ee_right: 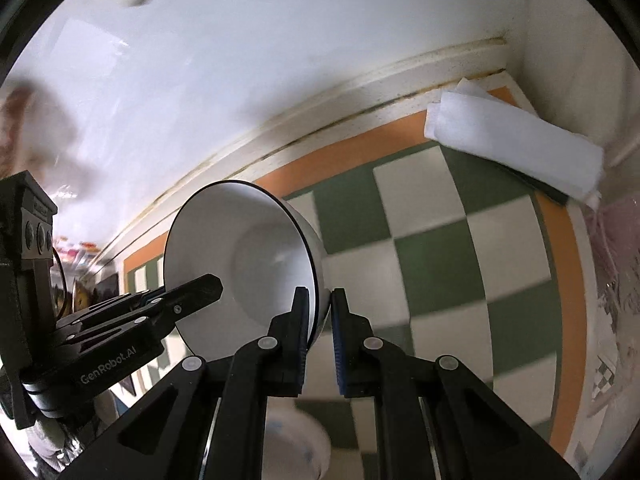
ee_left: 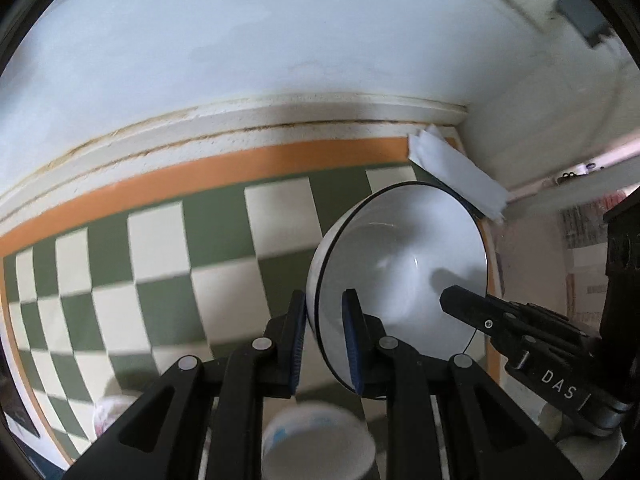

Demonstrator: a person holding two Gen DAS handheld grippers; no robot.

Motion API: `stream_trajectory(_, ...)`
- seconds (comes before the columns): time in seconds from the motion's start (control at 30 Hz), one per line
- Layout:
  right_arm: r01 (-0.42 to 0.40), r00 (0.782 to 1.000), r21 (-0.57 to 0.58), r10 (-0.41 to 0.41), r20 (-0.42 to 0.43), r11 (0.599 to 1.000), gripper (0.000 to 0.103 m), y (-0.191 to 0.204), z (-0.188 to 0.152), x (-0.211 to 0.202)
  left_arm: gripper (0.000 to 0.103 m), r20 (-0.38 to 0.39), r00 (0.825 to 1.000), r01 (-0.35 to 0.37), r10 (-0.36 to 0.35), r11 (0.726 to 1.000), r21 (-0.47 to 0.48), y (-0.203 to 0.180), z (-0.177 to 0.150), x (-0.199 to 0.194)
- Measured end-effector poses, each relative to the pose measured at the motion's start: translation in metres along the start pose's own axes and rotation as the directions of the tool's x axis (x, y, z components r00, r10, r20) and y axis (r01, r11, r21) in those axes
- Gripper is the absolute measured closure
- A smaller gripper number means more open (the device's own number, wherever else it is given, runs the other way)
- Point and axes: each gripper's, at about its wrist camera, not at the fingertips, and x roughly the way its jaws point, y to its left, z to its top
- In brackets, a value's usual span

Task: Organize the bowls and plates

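Note:
A white bowl with a thin black rim (ee_left: 404,264) is held up in the air, tilted on its side, above a green-and-cream checked mat (ee_left: 168,280). My left gripper (ee_left: 325,340) is shut on its left rim, one finger outside the wall and one inside. My right gripper (ee_right: 320,332) is shut on the opposite rim of the same bowl (ee_right: 248,264). Each gripper shows in the other's view: the right one (ee_left: 520,332) and the left one (ee_right: 132,316). A second white bowl with blue marks (ee_left: 316,440) sits below, also in the right wrist view (ee_right: 296,440).
A folded white paper or cloth (ee_left: 456,172) lies at the mat's far corner by the wall (ee_right: 516,140). The mat has an orange border (ee_left: 240,168) and meets a white wall with a cream ledge (ee_left: 280,120). Crumpled plastic (ee_right: 616,280) lies at the right.

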Motion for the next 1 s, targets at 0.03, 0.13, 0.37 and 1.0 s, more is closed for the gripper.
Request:
stream_trajectory(0.03,0.000,1.000,-0.006,0.000,0.002,1.000,0.090,0.003,-0.010,-0.007,0.087,0.001,1.000,0.001,-0.001,1.000,0.004,0.001,-0.009,-0.006)
stream_trajectory(0.13,-0.007,1.000,-0.019,0.007,-0.004,1.000,0.090,0.011,-0.044,-0.023,0.087,0.001,1.000,-0.003,0.003,1.000,0.015,0.004,-0.041,-0.021)
stream_trajectory(0.37,-0.011,0.997,-0.029,0.008,-0.079,1.000,0.090,0.020,-0.117,-0.023,0.087,-0.042,0.999,-0.015,0.016,1.000,0.009,0.019,-0.108,-0.019)
stream_trajectory(1.0,0.058,0.981,-0.010,-0.059,-0.183,0.998,0.090,0.009,-0.171,0.029,0.087,-0.141,0.988,-0.058,0.056,0.998,-0.005,0.033,-0.156,0.033)
